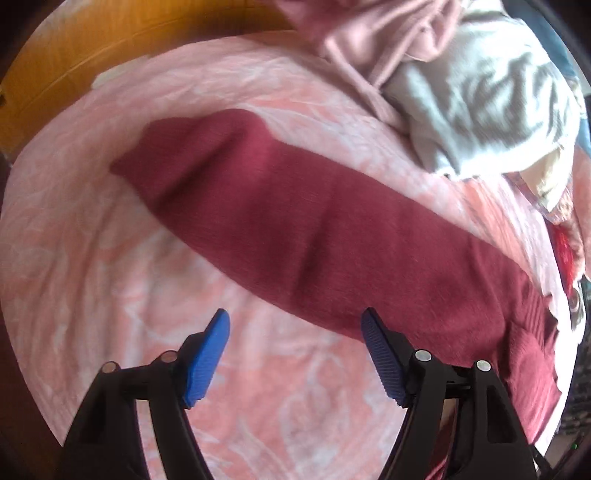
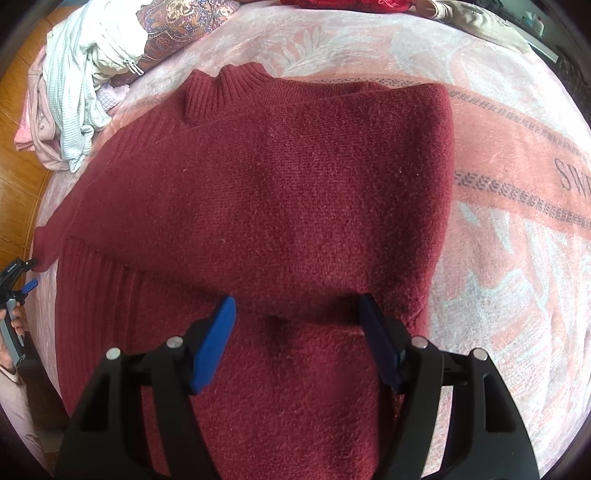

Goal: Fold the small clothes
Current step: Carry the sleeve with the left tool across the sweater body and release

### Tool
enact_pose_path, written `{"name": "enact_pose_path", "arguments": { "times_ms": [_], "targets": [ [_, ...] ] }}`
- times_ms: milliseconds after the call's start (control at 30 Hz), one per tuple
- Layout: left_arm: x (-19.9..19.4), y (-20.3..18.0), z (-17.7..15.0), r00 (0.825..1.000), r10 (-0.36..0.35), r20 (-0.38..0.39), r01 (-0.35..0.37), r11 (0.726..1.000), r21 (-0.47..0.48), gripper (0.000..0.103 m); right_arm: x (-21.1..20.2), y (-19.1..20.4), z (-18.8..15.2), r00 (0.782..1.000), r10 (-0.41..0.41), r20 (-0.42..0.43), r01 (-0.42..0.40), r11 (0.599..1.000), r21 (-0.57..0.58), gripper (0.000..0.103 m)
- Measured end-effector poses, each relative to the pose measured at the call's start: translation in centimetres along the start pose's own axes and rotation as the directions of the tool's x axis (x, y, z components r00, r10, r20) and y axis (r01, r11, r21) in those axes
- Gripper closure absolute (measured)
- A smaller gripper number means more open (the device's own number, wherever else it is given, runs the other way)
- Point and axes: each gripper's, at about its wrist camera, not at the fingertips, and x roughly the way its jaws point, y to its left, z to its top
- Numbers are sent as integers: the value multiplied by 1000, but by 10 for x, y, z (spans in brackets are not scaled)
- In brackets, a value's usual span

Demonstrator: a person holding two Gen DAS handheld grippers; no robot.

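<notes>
A dark red knit sweater (image 2: 280, 192) lies flat on the pink patterned bedspread (image 2: 498, 221), collar at the far side, its right part folded over the body. Its left sleeve (image 1: 295, 221) stretches out across the bed in the left wrist view. My left gripper (image 1: 295, 321) is open and empty, just short of the sleeve's near edge; it also shows at the far left of the right wrist view (image 2: 22, 284). My right gripper (image 2: 297, 306) is open and empty, low over the sweater's lower part.
A pile of clothes, pale grey-white (image 1: 487, 103) and dusty pink (image 1: 369, 33), sits at the bed's far edge; it also shows in the right wrist view (image 2: 81, 66). A patterned cushion (image 2: 177, 18) lies behind it. Wooden floor (image 1: 92, 48) lies beyond the bed.
</notes>
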Motion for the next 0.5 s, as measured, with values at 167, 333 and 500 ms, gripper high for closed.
{"name": "enact_pose_path", "arguments": {
  "times_ms": [167, 333, 500],
  "targets": [
    [12, 41, 32, 996, 59, 65, -52, 993, -104, 29, 7, 10, 2, 999, -37, -4, 37, 999, -37, 27],
    [26, 71, 53, 998, -17, 61, 29, 978, -206, 34, 8, 6, 3, 1000, -22, -3, 22, 999, -30, 26],
    [29, 76, 63, 994, -64, 87, 83, 966, -245, 81, 5, 3, 3, 1000, -4, -4, 4, 1000, -27, 27]
  ]
}}
